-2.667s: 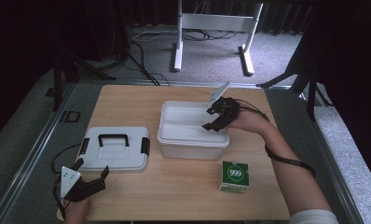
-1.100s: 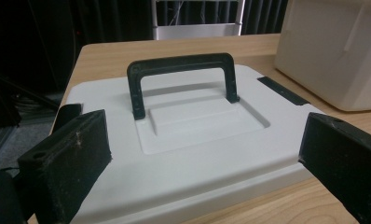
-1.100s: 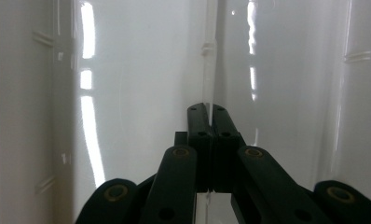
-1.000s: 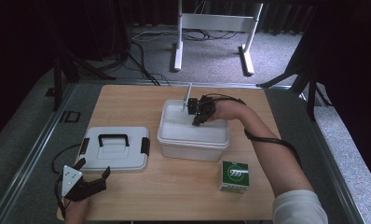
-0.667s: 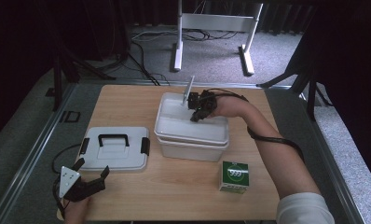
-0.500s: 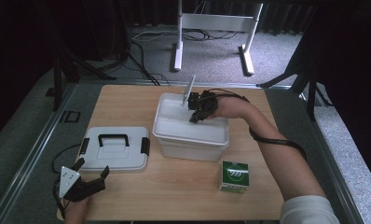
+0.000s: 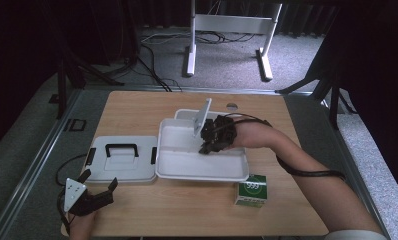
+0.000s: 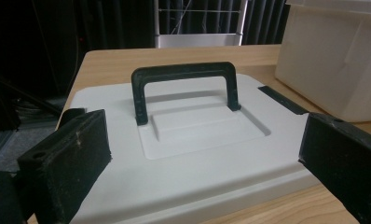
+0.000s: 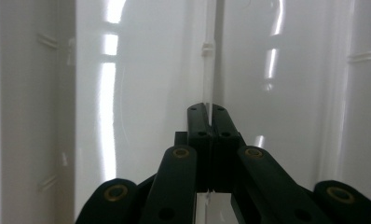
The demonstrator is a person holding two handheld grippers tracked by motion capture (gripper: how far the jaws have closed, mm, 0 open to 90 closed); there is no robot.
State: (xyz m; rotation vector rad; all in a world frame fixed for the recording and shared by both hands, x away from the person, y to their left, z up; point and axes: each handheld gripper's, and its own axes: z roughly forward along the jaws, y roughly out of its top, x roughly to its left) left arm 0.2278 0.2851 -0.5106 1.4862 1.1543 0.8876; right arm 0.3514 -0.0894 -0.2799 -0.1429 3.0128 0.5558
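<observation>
Clearly the right claw (image 7: 205, 147) is clamped on the inner wall of the white box (image 7: 187, 165), apparently dragging it toward the lid (image 7: 121, 159); keep it low and level. Left claw (image 7: 98, 187) waits wide open near the counter (image 7: 187, 210) edge.

R claw (image 7: 207, 145) was clamped tight, pointing down, forearm reaching in from the right. L claw (image 7: 98, 186) sat low w/ jaws spread wide.
</observation>
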